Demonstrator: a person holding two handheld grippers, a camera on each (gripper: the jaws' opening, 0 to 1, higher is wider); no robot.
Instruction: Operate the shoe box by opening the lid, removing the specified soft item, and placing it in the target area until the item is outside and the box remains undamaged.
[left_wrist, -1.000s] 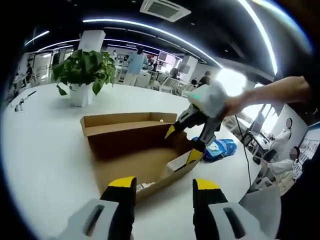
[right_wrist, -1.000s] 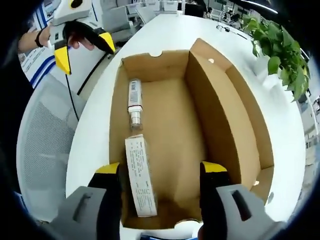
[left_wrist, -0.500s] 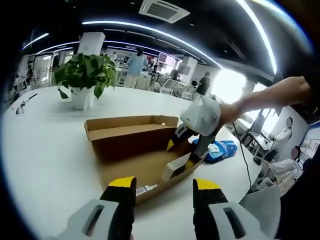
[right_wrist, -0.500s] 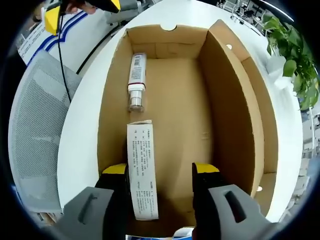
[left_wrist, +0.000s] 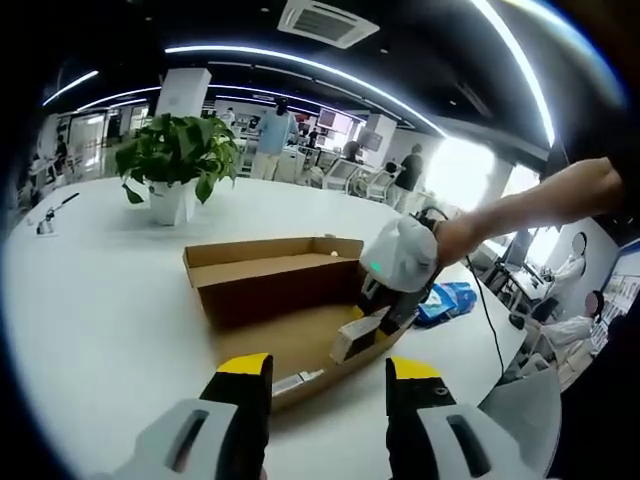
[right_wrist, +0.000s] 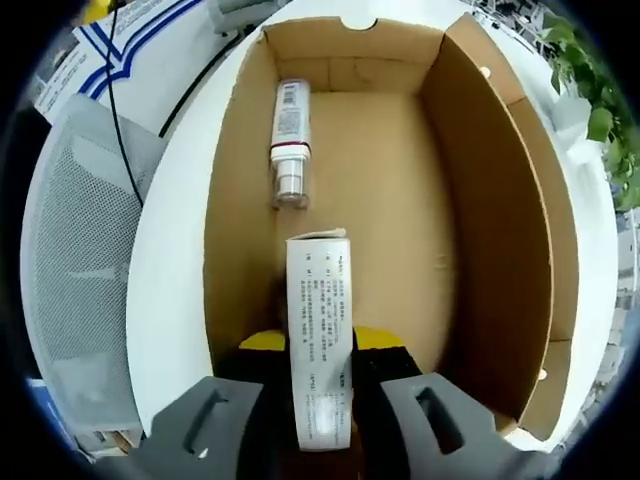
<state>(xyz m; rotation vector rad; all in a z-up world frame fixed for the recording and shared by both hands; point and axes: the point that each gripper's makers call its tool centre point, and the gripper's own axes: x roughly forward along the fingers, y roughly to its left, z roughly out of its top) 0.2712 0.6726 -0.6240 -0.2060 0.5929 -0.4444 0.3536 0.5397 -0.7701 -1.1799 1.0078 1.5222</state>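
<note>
White surface (left_wrist: 100, 300) carries the open shoe box (right_wrist: 240, 250). Right gripper (right_wrist: 318, 345) fingers clench the small carton (right_wrist: 320, 330), its long axis running away between them; left gripper (left_wrist: 328, 368) waits near, fingers apart.

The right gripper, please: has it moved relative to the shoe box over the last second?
Yes. The right gripper has descended into the shoe box and shut on the white carton.

An open-plan office — long white table (left_wrist: 90, 300), potted plant (left_wrist: 178, 155), ceiling vent (left_wrist: 328, 20), strip lights, desks and people behind.
</note>
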